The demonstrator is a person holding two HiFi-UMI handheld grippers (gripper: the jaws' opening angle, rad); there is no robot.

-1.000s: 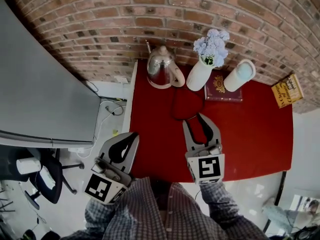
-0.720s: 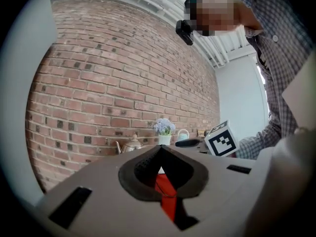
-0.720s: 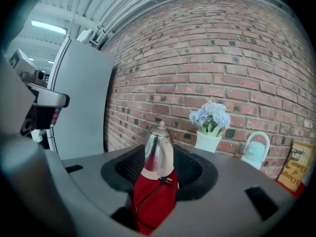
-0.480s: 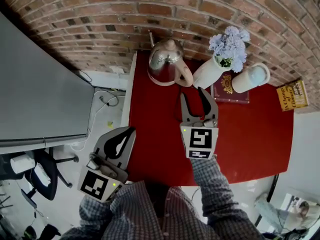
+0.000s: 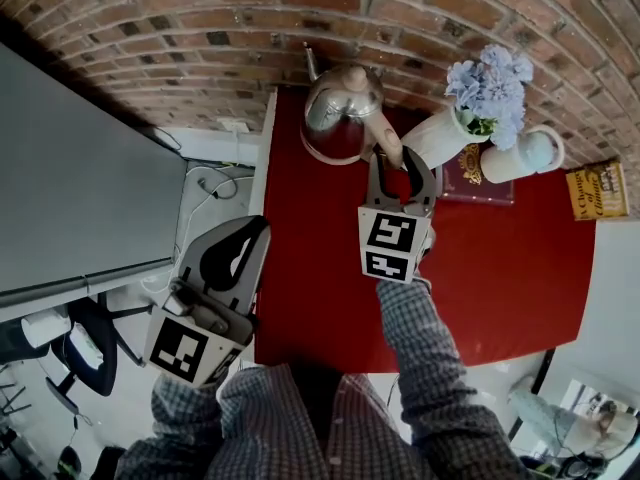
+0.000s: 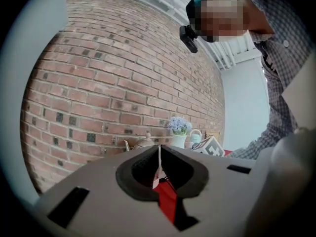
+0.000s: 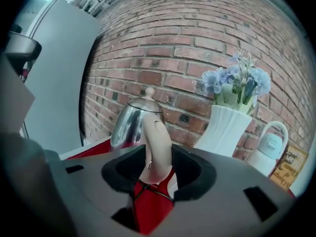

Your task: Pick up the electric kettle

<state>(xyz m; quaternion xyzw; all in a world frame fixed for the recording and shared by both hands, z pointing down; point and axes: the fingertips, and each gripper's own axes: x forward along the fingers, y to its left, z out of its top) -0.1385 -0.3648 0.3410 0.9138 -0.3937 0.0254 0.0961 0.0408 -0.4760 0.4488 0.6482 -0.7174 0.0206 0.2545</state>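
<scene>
Your right gripper (image 5: 403, 165) is at the electric kettle (image 5: 340, 118), which stands on the red cloth (image 5: 310, 268) just left of the white vase (image 5: 432, 140) in the head view. The jaws are apart and have just been closing. The kettle's beige handle (image 7: 157, 147) sits between them, not yet pinched. Your left gripper (image 5: 258, 230), well left of the vase, is clenched on nothing. Grasping and lifting are left to do.
</scene>
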